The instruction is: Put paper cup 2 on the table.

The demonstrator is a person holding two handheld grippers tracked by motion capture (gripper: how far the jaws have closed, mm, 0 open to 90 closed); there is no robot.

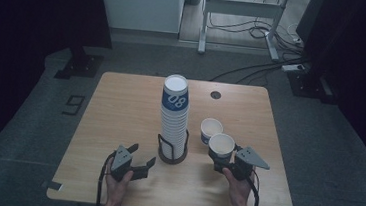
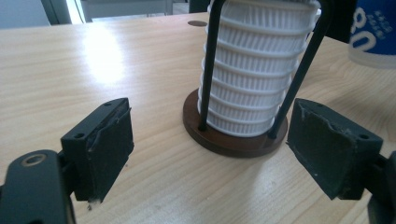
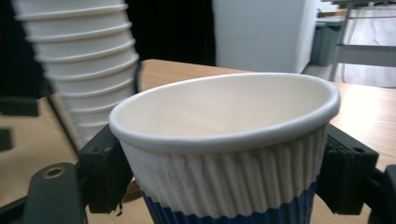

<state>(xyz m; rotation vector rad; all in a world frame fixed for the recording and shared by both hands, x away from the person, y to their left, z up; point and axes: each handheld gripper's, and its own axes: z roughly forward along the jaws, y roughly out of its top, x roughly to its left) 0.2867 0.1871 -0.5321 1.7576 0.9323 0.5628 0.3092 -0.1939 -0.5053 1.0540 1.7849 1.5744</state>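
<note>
A tall stack of white and blue paper cups [image 1: 173, 117] stands in a black wire holder [image 1: 171, 152] on a round brown base [image 2: 233, 140] at the table's middle. My left gripper [image 1: 138, 160] sits low on the table just left of the holder, jaws open and empty; in the left gripper view the pads [image 2: 109, 144] frame the holder's base from a short distance. My right gripper [image 1: 222, 162] is shut on a single white and blue cup [image 1: 221, 145], upright, lifted right of the stack; the ribbed cup [image 3: 229, 149] sits squeezed between both pads. Another lone cup [image 1: 210, 130] stands on the table behind it.
The wooden table [image 1: 120, 107] has a small round cable hole [image 1: 215, 95] at the back. Dark floor surrounds it, with a metal frame and cables [image 1: 257, 34] beyond the far edge. A person's hands [image 1: 116, 187] hold both grippers near the front edge.
</note>
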